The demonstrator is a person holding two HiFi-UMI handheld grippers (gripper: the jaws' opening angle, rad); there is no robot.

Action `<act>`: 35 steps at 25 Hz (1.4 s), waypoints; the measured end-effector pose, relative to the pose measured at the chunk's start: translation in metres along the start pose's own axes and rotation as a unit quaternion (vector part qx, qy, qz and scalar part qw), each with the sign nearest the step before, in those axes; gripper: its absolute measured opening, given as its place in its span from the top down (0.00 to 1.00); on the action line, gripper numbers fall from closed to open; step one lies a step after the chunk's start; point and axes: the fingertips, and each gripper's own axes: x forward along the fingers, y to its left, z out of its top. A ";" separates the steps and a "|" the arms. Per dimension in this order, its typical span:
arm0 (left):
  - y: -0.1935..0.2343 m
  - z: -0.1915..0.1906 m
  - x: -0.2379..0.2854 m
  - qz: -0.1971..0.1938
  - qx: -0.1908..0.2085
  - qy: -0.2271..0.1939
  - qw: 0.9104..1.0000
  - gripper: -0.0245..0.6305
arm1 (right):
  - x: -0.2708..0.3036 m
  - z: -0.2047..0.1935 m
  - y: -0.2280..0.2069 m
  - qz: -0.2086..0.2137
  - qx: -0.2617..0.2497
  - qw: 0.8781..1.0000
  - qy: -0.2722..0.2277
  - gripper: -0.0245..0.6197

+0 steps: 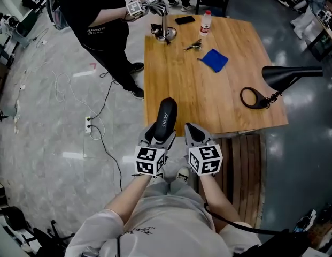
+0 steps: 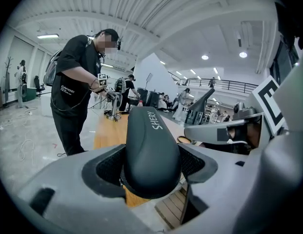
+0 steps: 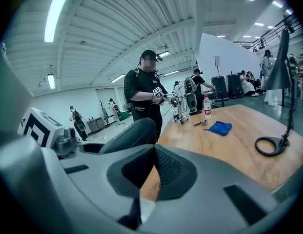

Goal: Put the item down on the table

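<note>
A black oblong pad (image 1: 166,119) with white "SHERY" lettering sticks out forward over the near edge of the wooden table (image 1: 208,100). My left gripper (image 1: 161,136) is shut on its near end. In the left gripper view the pad (image 2: 150,145) fills the space between the jaws of the left gripper (image 2: 151,167). My right gripper (image 1: 192,133) is just to the right of it, apart from the pad, its jaws closed together with nothing between them. The right gripper view shows the right gripper (image 3: 153,172) with its pads meeting, and the black pad (image 3: 129,135) to its left.
On the table lie a blue cloth (image 1: 214,60), a metal tool (image 1: 193,45), a bottle (image 1: 206,21), a phone (image 1: 185,20) and a black desk lamp (image 1: 286,75) with a ring base (image 1: 254,98). A person in black (image 1: 101,15) works at the far left corner. Slatted wood (image 1: 238,170) lies beneath.
</note>
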 end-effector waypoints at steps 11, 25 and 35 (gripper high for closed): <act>0.047 -0.072 0.085 0.033 -0.017 0.061 0.997 0.44 | 0.068 -0.051 -0.050 -0.023 0.036 0.999 0.026 0.95; 0.070 -0.137 0.145 0.028 -0.007 0.127 0.991 0.44 | 0.118 -0.104 -0.064 -0.015 0.063 0.996 0.065 0.95; 0.077 -0.158 0.166 0.051 0.054 0.141 0.987 0.44 | 0.115 -0.124 -0.071 -0.016 0.074 0.995 0.072 0.95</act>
